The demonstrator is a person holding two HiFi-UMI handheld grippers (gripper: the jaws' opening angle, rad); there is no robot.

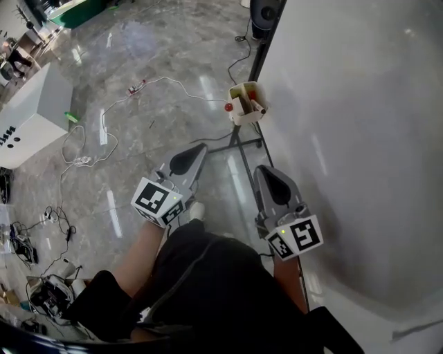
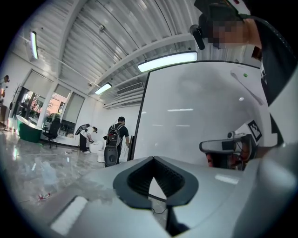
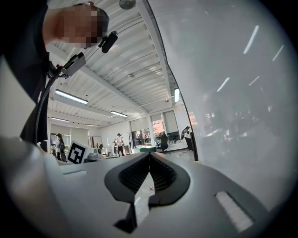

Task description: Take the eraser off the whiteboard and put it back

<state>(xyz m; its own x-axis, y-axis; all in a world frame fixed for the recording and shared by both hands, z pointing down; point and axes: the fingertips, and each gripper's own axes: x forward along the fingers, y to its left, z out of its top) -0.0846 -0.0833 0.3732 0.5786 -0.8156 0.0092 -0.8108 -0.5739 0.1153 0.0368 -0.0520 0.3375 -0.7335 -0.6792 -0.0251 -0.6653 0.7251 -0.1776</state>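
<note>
The whiteboard [image 1: 360, 138] fills the right side of the head view, seen edge-on from above. A small cream holder [image 1: 243, 104] hangs at its left edge with red-tipped items in it; I cannot pick out the eraser. My left gripper [image 1: 200, 148] points forward over the floor, shut and empty. My right gripper [image 1: 265, 170] is level beside it, close to the board's edge, shut with nothing in it. In the left gripper view the jaws of the left gripper [image 2: 153, 160] meet in front of the whiteboard [image 2: 195, 111]. The right gripper [image 3: 149, 155] has the whiteboard [image 3: 233, 93] at its right.
A white cabinet [image 1: 31, 114] stands at the left. White cables [image 1: 104, 131] trail over the grey floor, and a tangle of gear [image 1: 45, 294] lies at the lower left. The board's stand legs [image 1: 239, 142] and a black speaker [image 1: 264, 15] are ahead. People [image 2: 116, 135] stand far off.
</note>
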